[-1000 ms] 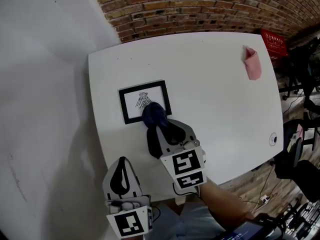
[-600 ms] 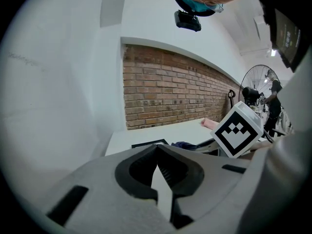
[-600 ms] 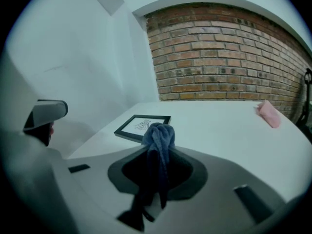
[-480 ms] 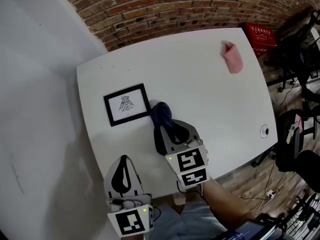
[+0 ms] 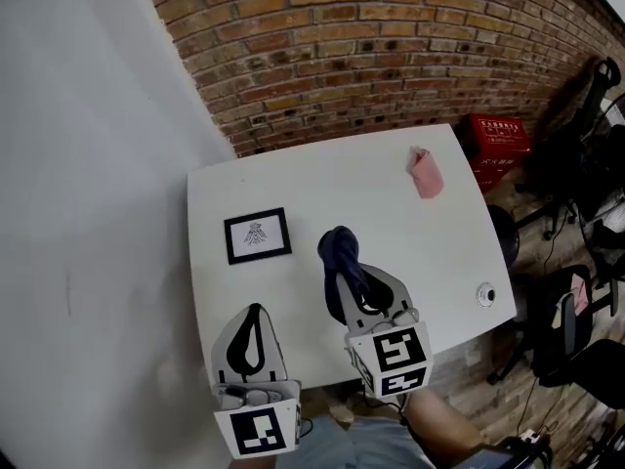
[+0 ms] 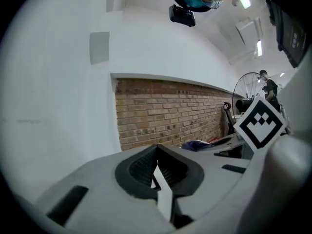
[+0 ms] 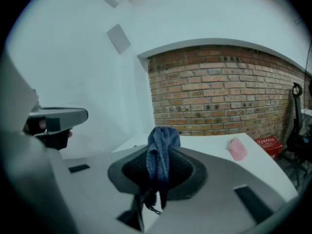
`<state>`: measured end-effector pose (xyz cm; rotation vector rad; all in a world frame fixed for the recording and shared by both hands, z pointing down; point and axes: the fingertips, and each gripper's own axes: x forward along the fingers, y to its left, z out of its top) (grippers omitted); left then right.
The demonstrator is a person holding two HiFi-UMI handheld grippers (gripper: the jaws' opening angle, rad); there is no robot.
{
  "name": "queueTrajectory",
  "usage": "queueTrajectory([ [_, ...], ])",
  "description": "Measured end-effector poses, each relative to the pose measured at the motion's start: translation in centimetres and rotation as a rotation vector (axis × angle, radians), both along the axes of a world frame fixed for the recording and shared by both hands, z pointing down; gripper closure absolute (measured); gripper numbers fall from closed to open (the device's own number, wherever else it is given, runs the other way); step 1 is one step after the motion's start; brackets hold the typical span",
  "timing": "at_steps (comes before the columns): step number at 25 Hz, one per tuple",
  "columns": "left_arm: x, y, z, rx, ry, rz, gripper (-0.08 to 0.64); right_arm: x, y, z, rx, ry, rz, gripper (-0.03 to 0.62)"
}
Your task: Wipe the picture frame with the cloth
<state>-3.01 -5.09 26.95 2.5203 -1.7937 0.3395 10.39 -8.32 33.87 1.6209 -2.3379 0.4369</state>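
Head view, nearest first: the left claw (image 5: 256, 311) hangs at 7 o'clock, off the desk's near edge. It is clenched on nothing, apparently parked because wiping needs only one tool. Just beyond, at 6 o'clock, the right claw (image 5: 344, 267) is clamped on a bunched dark blue cloth (image 5: 339, 245). The wad juts past the tips, so fabric rather than plastic would meet the glass. It hovers over the white desk (image 5: 410, 233), apart from the small black picture frame (image 5: 257, 234) lying flat at 9 o'clock. A pink crumpled cloth (image 5: 426, 178) sits at 1 o'clock, near the red brick wall (image 5: 391, 57).
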Motion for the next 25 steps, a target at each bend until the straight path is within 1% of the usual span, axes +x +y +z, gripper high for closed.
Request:
queueTrajectory([
  [2, 0.4, 0.6, -2.6, 0.047, 0.002, -0.007, 0.551, 0.6, 1.1, -3.1, 0.058, -0.004, -0.006, 0.512],
  [6, 1.0, 1.2, -8.1, 0.197, 0.006, -0.021, 0.551, 2.1, 3.1, -9.0, 0.188, -0.006, -0.013, 0.513],
  [9, 1.4, 2.0, -10.3, 0.220, 0.015, -0.032, 0.551, 2.8, 4.3, -12.0, 0.254, 0.000, -0.017, 0.512],
  [12, 1.4, 2.7, -11.9, 0.282, 0.006, -0.027, 0.551, 3.3, 5.4, -14.1, 0.310, 0.010, -0.019, 0.512],
  [17, 1.4, 3.4, -12.7, 0.287, 0.013, -0.024, 0.551, 3.4, 6.7, -15.6, 0.360, 0.013, -0.021, 0.512],
  [19, 1.5, 3.7, -13.0, 0.285, 0.017, -0.023, 0.551, 3.3, 7.0, -15.8, 0.365, 0.014, -0.024, 0.514],
  [22, 1.8, 4.1, -13.5, 0.304, 0.005, -0.019, 0.551, 3.3, 7.5, -15.7, 0.367, 0.030, -0.032, 0.517],
  [25, 2.0, 3.9, -13.4, 0.297, 0.001, -0.022, 0.551, 3.4, 7.3, -15.4, 0.358, 0.022, -0.037, 0.517],
])
